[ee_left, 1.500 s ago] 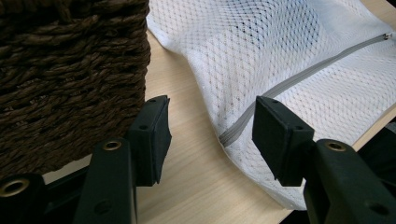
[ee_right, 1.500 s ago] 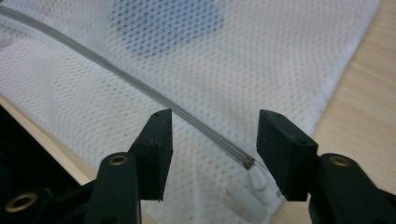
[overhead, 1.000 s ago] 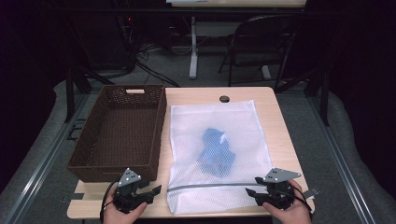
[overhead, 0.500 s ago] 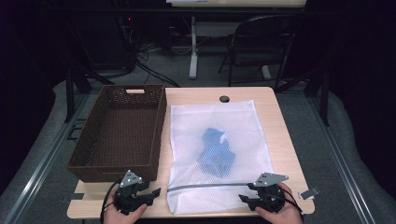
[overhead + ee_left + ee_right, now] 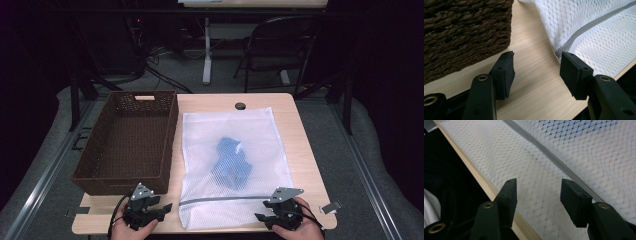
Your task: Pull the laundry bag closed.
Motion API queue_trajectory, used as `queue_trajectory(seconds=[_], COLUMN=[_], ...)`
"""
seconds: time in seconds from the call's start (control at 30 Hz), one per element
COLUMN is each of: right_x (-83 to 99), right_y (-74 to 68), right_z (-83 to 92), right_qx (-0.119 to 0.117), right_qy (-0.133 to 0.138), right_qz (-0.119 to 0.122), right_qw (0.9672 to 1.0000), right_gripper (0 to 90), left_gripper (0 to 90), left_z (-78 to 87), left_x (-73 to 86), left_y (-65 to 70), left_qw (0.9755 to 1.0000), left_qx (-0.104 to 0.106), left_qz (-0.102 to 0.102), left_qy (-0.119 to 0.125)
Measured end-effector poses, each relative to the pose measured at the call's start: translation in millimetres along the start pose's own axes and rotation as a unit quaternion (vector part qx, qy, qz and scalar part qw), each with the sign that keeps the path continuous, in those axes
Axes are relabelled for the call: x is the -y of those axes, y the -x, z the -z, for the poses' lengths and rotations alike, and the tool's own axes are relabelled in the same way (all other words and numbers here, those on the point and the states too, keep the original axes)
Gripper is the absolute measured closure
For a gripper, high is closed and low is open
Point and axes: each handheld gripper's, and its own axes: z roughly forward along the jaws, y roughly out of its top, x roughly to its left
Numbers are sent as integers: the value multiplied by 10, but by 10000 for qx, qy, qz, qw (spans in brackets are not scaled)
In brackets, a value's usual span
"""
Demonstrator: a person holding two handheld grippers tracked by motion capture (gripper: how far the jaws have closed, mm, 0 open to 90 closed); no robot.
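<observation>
White mesh bag (image 5: 235,170) lay zipped on the tabletop (image 5: 300,145) beside the basket (image 5: 130,140), untouched; left hand-held gripper (image 5: 161,209) gaped empty; right hand-held gripper (image 5: 262,217), jaws just narrowing, gripped nothing.

Lab or office recording space: light wooden worktop (image 5: 300,135) with cable grommet (image 5: 240,106); behind worktop, folding chair (image 5: 270,50), desk leg (image 5: 206,50), floor cables (image 5: 160,65).

White mesh bag (image 5: 235,170) flat on table (image 5: 300,135)
</observation>
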Motion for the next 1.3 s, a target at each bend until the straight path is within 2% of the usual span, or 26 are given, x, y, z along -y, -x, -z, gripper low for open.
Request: queue_trajectory(seconds=[0.37,0.73,1.3], right_x=[48,66,88], right_y=[-61,-49,-15], right_z=[-33,-33,-26], right_qx=[-28,-38,14], right_qy=[14,86,212], right_qz=[31,87,-30], right_qw=[10000,9999,9998], right_gripper=[486,483,473], left_gripper=[453,459,458], left_z=[-33,-49,-79], left_x=[4,6,3], left_y=[10,12,-7], left_qw=[10000,9999,9999], left_qx=[-9,12,47], left_qz=[-47,-53,-24], left_qy=[-36,-89,-144])
